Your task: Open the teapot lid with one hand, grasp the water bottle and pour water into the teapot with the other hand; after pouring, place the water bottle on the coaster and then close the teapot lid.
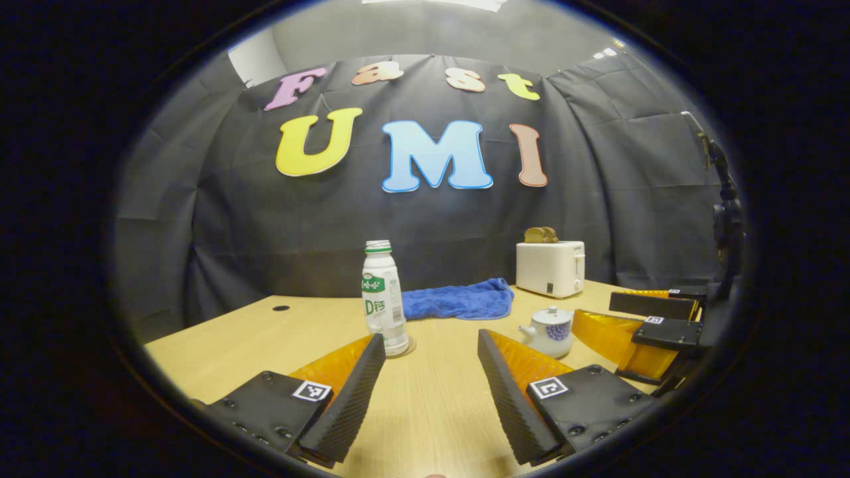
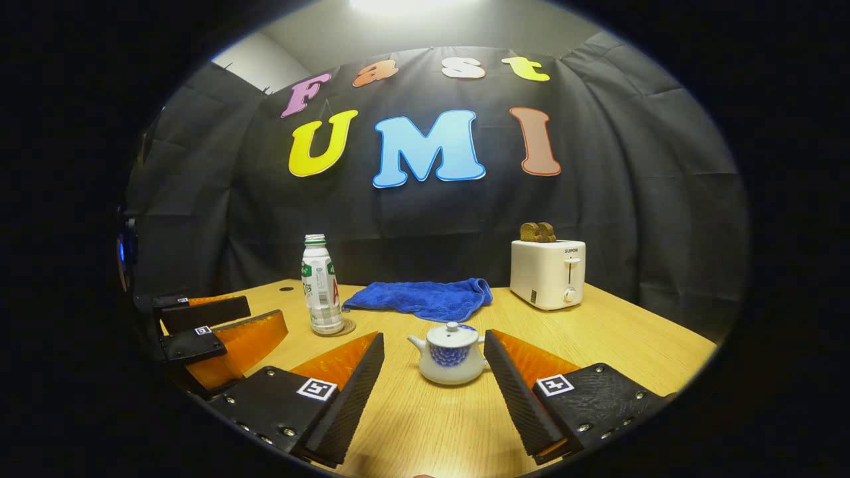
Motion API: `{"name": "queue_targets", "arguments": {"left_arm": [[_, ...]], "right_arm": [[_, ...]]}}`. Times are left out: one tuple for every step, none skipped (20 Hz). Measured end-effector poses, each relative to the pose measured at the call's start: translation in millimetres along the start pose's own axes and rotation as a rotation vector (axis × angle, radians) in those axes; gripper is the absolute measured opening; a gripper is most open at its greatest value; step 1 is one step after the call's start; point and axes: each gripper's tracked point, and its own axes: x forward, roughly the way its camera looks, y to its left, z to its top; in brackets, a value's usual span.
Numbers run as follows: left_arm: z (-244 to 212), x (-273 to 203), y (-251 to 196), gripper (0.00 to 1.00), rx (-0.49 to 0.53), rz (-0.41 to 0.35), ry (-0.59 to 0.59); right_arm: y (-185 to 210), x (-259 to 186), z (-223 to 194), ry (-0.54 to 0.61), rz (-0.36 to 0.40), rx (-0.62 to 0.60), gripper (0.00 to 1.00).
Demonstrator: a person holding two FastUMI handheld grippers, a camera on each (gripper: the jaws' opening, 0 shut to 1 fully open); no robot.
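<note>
A white bottle with a green label stands upright on a round coaster, just beyond my left gripper, which is open with nothing between its fingers. The small white teapot with a blue pattern sits on the table with its lid on, right in front of my open right gripper, between its fingertips' lines but apart from them. In the right gripper view the bottle and the coaster lie to the left. The teapot is right of the left gripper's fingers.
A blue towel lies crumpled behind the teapot. A white toaster with bread slices stands at the back right. The wooden table ends at the black cloth wall. A small hole marks the table's back left.
</note>
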Motion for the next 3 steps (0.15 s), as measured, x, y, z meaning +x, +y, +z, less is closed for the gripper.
{"name": "queue_targets", "arguments": {"left_arm": [[-4.9,-1.0,-5.5,0.93,-0.007,-0.005,0.004],[-9.7,-1.9,-7.5,0.99,-0.015,-0.004,0.007],[-10.9,-2.8,-5.5,0.99,-0.022,0.011,0.013]], "right_arm": [[0.9,-1.8,-4.8,0.008,-0.004,-0.007,0.94],[1.0,-5.7,-3.0,-0.001,-0.008,-0.012,0.94],[-0.6,-5.8,-3.2,-0.009,-0.019,-0.021,0.94]]}}
